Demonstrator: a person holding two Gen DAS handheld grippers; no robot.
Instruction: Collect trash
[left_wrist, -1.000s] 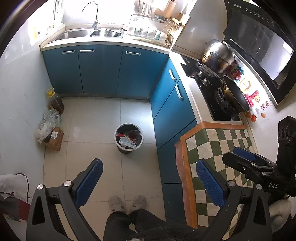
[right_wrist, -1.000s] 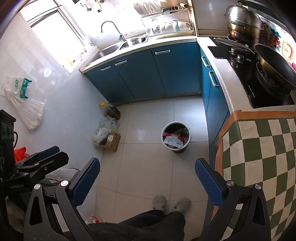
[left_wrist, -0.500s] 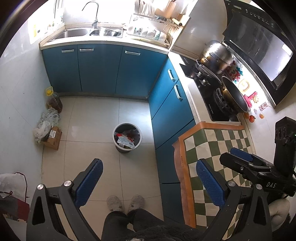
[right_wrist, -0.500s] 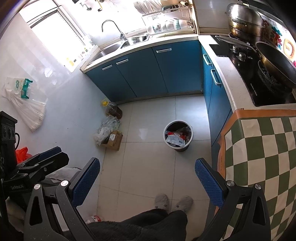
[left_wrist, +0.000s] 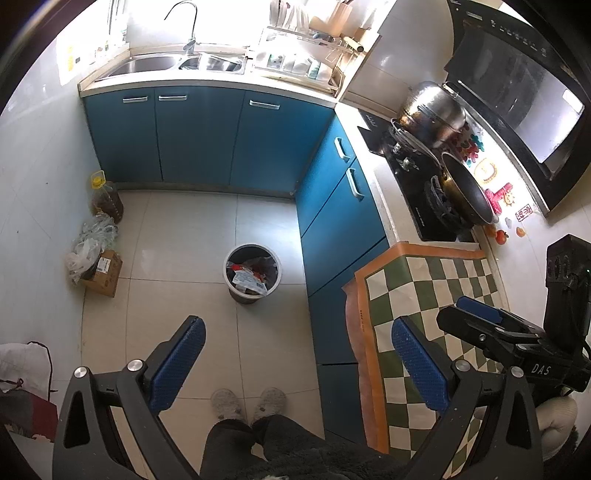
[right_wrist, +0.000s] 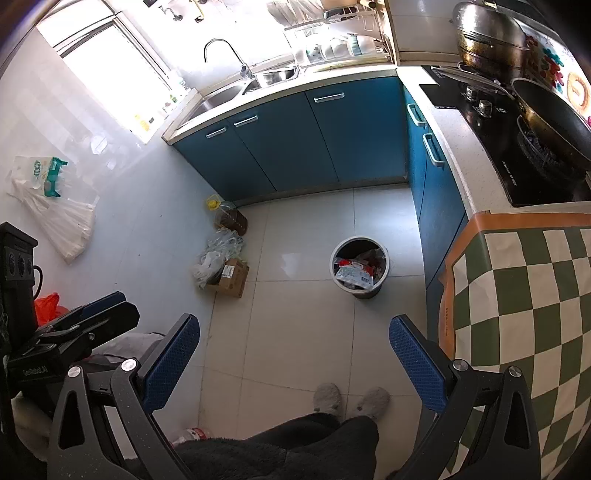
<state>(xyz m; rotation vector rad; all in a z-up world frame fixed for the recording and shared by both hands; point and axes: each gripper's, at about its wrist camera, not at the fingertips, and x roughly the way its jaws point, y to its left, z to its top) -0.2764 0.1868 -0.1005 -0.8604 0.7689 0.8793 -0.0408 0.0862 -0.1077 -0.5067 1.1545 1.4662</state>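
A round grey trash bin (left_wrist: 252, 272) (right_wrist: 360, 266) stands on the tiled floor beside the blue cabinets, holding wrappers and packets. My left gripper (left_wrist: 297, 338) hangs open high above the floor, nothing between its blue pads. My right gripper (right_wrist: 295, 332) is open too and empty, held at about the same height; it also shows at the right edge of the left wrist view, over the checkered cloth. A crushed bottle (right_wrist: 192, 432) lies on the floor near the person's legs.
Blue L-shaped cabinets (left_wrist: 207, 136) carry a sink and a stove with a wok (left_wrist: 465, 192). A green checkered cloth (left_wrist: 417, 295) covers the near counter. A cardboard box (left_wrist: 103, 271), plastic bags and an oil jug (left_wrist: 105, 197) sit by the left wall. The person's slippers (left_wrist: 247, 402) stand below.
Both views have drifted slightly; the bin sits a little further left in the left wrist view and further right in the right wrist view. Both grippers stay open.
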